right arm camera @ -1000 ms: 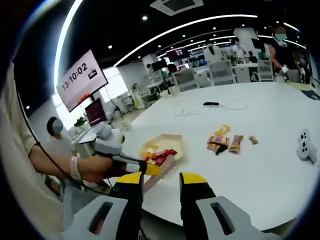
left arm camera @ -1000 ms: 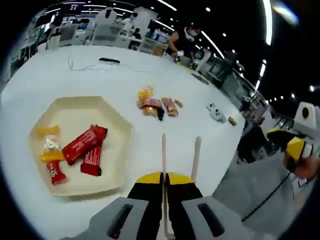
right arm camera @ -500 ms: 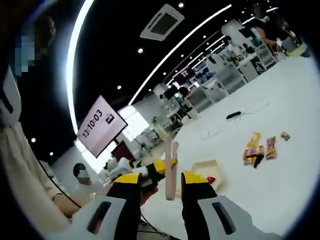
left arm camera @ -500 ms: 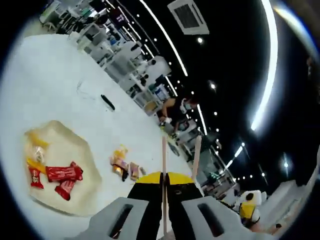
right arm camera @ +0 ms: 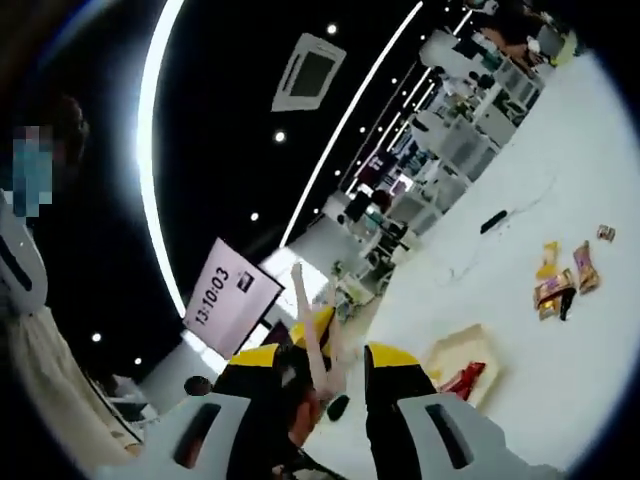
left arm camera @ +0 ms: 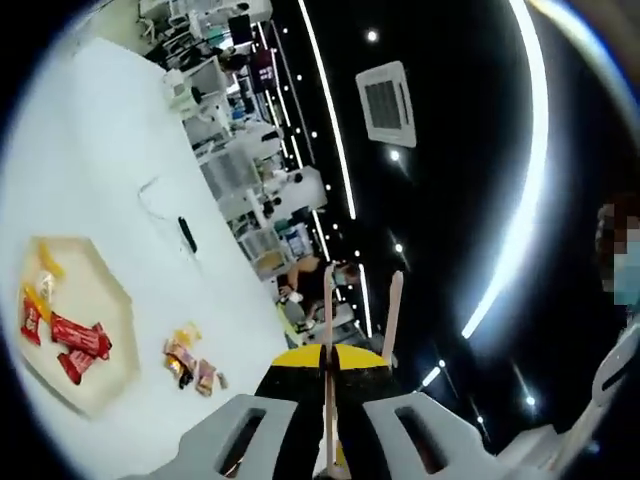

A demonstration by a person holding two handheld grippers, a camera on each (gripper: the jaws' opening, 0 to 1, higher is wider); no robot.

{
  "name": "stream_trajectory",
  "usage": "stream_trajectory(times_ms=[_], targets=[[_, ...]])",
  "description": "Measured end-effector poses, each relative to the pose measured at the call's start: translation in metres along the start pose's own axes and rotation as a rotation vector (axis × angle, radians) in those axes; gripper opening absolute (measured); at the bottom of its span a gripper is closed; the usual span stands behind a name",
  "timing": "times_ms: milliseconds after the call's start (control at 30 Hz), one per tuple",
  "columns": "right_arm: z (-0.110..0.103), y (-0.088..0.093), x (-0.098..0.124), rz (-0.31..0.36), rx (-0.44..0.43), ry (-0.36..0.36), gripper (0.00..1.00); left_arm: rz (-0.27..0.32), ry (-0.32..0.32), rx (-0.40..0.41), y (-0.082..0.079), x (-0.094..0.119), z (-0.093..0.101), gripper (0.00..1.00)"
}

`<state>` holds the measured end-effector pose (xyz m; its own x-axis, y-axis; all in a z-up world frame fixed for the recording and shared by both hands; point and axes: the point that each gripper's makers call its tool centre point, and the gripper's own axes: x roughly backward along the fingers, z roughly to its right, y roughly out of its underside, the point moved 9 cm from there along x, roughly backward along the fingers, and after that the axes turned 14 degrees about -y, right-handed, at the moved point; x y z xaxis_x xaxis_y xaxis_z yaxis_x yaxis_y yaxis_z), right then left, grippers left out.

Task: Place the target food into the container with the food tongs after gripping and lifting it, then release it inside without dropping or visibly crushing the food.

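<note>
Left gripper (left arm camera: 328,352) clamped on tongs (left arm camera: 392,310), right gripper (right arm camera: 322,362) jaws apart. Tongs aimed ceilingward, snacks (left arm camera: 190,358) far — regrip slip likely, view poor.

Dark ceiling with light strips (left arm camera: 525,170), a vent (left arm camera: 385,100), and a clock screen (right arm camera: 225,293).

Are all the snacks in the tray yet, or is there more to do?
Done: some red and yellow snacks lie in the tray. In hand: the left gripper holds the tongs, lifted away from the table, and the tongs carry nothing. Left: a few snacks are on the table beside the tray; one has yet to be gripped, lifted and let go inside.
</note>
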<state>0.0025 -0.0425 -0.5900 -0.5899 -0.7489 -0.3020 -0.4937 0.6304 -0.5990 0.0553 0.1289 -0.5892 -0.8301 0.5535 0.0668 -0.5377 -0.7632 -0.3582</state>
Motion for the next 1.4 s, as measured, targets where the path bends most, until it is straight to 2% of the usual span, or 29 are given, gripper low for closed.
stream_trajectory(times_ms=[67, 267, 367, 567, 667, 967, 1067, 1333, 1400], targets=[[-0.002, 0.003, -0.002, 0.025, -0.053, -0.034, 0.32, 0.012, 0.018, 0.024, 0.001, 0.001, 0.003, 0.00], [-0.009, 0.009, -0.010, 0.122, -0.175, -0.128, 0.34, 0.076, 0.136, 0.214, 0.007, 0.005, 0.011, 0.00], [-0.011, 0.009, -0.016, 0.158, -0.203, -0.152, 0.34, 0.073, 0.147, 0.210, 0.012, 0.006, 0.013, 0.00], [-0.014, 0.012, -0.029, 0.129, -0.195, -0.158, 0.33, 0.090, 0.154, 0.238, 0.019, 0.007, 0.015, 0.00], [-0.017, 0.015, -0.032, 0.122, -0.191, -0.160, 0.32, 0.098, 0.156, 0.225, 0.018, 0.008, 0.016, 0.00], [-0.020, 0.016, -0.042, 0.168, -0.219, -0.171, 0.25, 0.121, 0.168, 0.234, 0.021, 0.015, 0.016, 0.00], [-0.020, 0.016, -0.042, 0.177, -0.222, -0.167, 0.20, 0.121, 0.173, 0.234, 0.022, 0.016, 0.017, 0.00], [-0.023, 0.014, -0.036, 0.156, -0.231, -0.173, 0.19, 0.103, 0.167, 0.220, 0.022, 0.021, 0.018, 0.01], [-0.026, 0.011, -0.035, 0.152, -0.224, -0.183, 0.19, 0.097, 0.174, 0.177, 0.020, 0.026, 0.021, 0.01]])
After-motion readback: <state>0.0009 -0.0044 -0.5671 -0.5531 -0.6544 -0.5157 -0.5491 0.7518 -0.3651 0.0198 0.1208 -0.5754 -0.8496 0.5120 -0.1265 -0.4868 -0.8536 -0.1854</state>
